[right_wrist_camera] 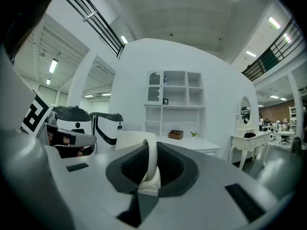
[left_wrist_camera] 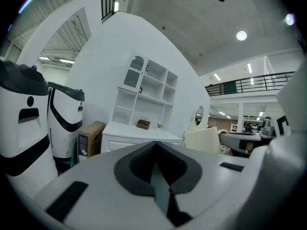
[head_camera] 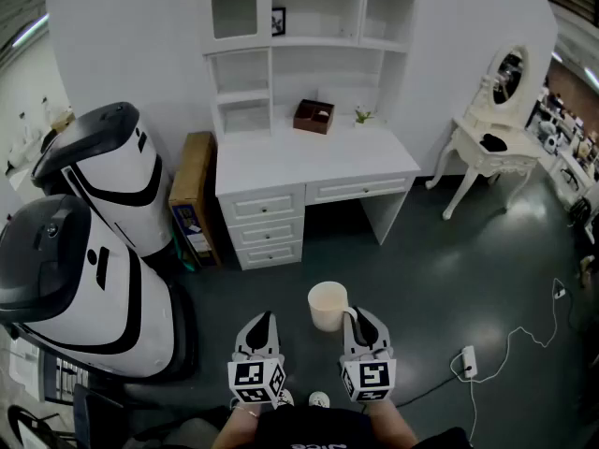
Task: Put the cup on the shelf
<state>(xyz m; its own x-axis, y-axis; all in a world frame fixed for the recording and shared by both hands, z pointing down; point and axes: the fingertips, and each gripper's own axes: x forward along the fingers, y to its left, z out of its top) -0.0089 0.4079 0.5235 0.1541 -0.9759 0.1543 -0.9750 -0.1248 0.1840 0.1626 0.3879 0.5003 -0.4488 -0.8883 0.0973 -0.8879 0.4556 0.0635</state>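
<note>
1. The right gripper (head_camera: 357,318) clamps the handle of the cream cup (head_camera: 328,306), held over the floor (head_camera: 468,251) well apart from the white shelf unit (head_camera: 270,64); the left gripper (head_camera: 262,324) sits alongside, jaws together, empty
2. Held only by its handle, the cup could swing, slip free or clip a shelf edge

Shelf unit (head_camera: 299,26) sat on desk (head_camera: 281,162), small box (head_camera: 314,116) on desktop; carton (head_camera: 192,190) stood left of desk, vanity (head_camera: 491,148) off right, cup (head_camera: 328,305) out front.
</note>
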